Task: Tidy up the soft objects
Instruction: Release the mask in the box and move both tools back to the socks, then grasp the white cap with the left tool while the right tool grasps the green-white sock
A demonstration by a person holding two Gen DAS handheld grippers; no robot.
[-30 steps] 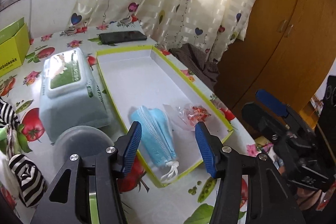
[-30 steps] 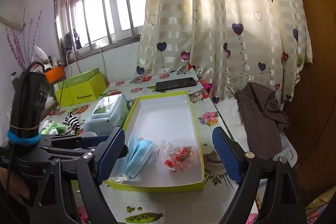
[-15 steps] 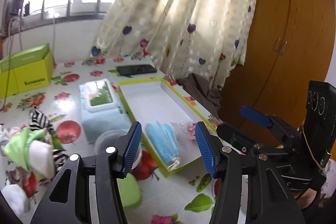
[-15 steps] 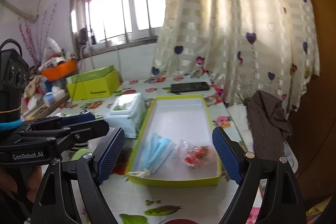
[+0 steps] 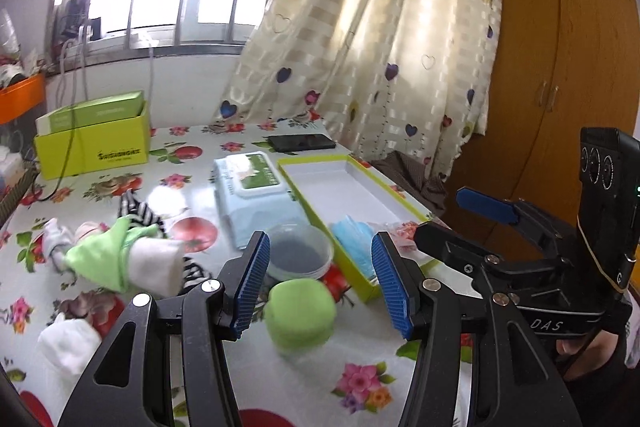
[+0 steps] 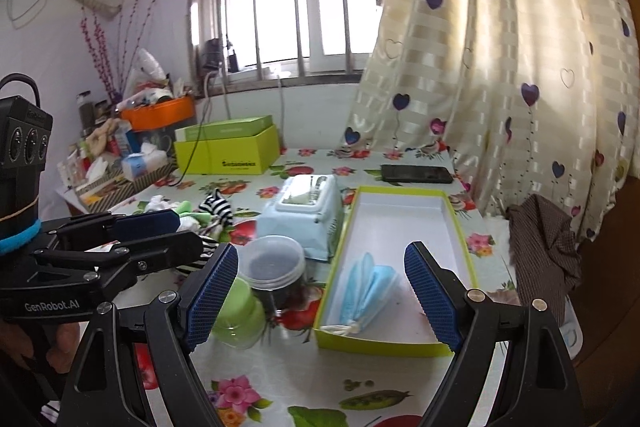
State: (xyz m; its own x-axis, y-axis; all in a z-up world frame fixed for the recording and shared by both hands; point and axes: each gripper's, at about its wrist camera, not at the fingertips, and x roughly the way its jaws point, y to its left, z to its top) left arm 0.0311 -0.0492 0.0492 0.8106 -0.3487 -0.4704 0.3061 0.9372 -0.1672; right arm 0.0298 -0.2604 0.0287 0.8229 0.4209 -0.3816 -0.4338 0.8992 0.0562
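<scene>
A shallow green-rimmed box (image 5: 362, 171) (image 6: 462, 223) lies on the flowered table. Folded blue face masks (image 5: 354, 239) (image 6: 370, 283) lie at its near end, beside a small clear packet (image 5: 404, 229). A pile of socks, green, white and striped (image 5: 124, 251) (image 6: 200, 213), lies at the left. My left gripper (image 5: 320, 281) is open and empty, above a green lid (image 5: 300, 313). My right gripper (image 6: 320, 297) is open and empty, held before the box. Each gripper shows in the other's view.
A pale blue wet-wipes pack (image 5: 256, 195) (image 6: 308, 211) lies left of the box. A clear round tub (image 5: 298, 255) (image 6: 276, 265) stands near it. A black phone (image 5: 302, 142) (image 6: 416, 173) and a yellow-green carton (image 5: 94, 143) (image 6: 228, 147) are farther back. A brown cloth (image 6: 540, 247) hangs off the right table edge.
Both grippers have pulled back and up from the box, staying open. The left view has swung left, so the sock pile and green lid have come into sight.
</scene>
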